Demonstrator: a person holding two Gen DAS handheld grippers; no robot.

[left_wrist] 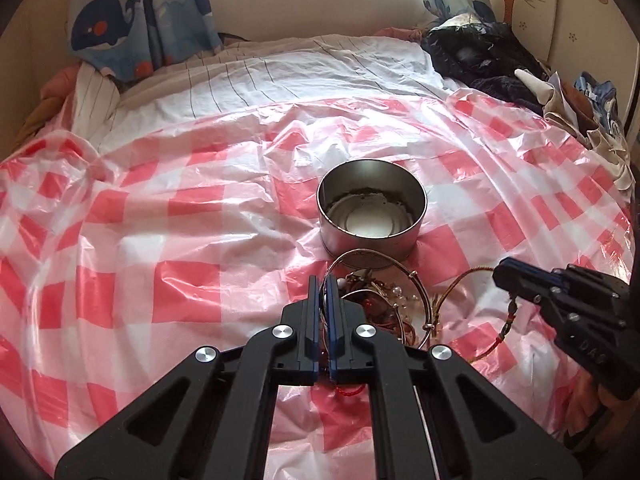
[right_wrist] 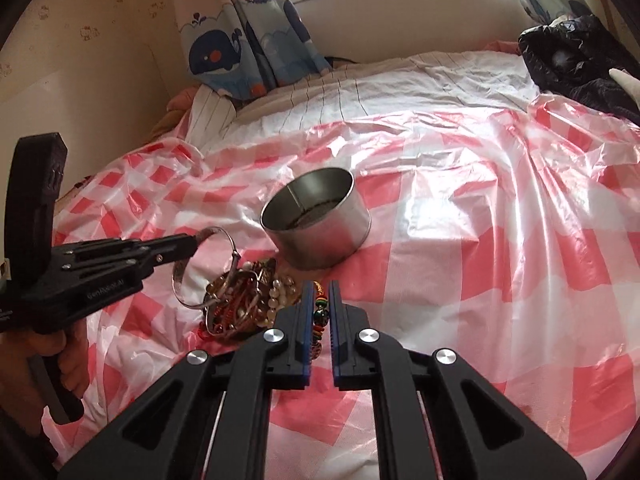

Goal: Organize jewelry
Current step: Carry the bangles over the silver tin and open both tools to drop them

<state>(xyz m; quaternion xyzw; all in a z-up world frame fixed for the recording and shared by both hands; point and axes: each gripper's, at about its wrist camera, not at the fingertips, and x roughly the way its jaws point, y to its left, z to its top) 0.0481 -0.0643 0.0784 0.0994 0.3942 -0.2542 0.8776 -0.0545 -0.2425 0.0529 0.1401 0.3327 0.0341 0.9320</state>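
- One bed (left_wrist: pixel 280 64) carries crinkled pink-checked plastic sheet (left_wrist: pixel 160 220); whale curtains (right_wrist: pixel 240 52) hang behind.
- Round metal tin (right_wrist: pixel 320 224) stands beside tangled jewelry pile (right_wrist: pixel 244 300).
- Left gripper (left_wrist: pixel 323 292) jaws pinch a silver bangle (right_wrist: pixel 208 268); right gripper (right_wrist: pixel 321 300) jaws narrowly flank a beaded bracelet (right_wrist: pixel 320 316).

- A plastic sheet (left_wrist: pixel 180 216) is lying spread over the near part of the bed (left_wrist: pixel 280 68).
- A round tin (left_wrist: pixel 372 210) is sitting on the sheet, open side up.
- A jewelry pile (right_wrist: pixel 248 300) is lying on the sheet just near of the tin.
- A bangle (right_wrist: pixel 208 268) is leaning up at the left of the pile.
- A heap of clothes (left_wrist: pixel 492 60) is lying at the far right of the bed.
- Curtains (right_wrist: pixel 248 48) are hanging behind the bed's far left corner.
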